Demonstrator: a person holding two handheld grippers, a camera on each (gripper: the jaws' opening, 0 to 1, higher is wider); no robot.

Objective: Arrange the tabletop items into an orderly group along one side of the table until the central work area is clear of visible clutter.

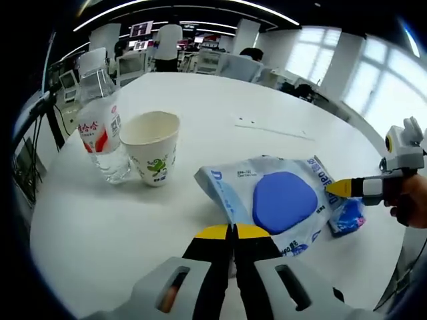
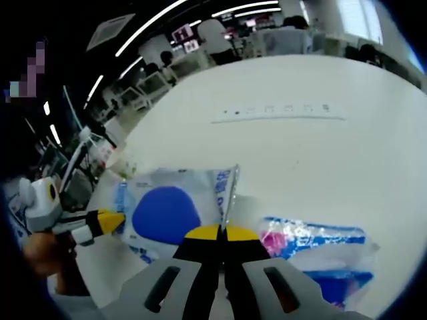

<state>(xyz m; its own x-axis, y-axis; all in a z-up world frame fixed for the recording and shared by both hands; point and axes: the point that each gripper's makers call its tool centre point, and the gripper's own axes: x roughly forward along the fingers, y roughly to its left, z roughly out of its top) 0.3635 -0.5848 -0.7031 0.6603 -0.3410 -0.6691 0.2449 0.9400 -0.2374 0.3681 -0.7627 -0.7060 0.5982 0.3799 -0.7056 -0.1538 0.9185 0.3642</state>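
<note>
Both grippers pinch the blue-and-white packet (image 1: 280,200): left gripper (image 1: 233,231) at one edge, right gripper (image 2: 220,233) opposite. A smaller blue packet (image 2: 320,250) lies half hidden behind the jaws.

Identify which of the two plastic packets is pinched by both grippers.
The larger packet with the round blue pad inside; left gripper and right gripper are shut on its edges. The smaller packet with pink contents lies untouched beside it.

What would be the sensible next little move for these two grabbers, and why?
Probably drag the blue-and-white packet toward the water bottle and paper cup. Both grippers, left and right, look shut at its edges, and it lies apart from that pair.
</note>
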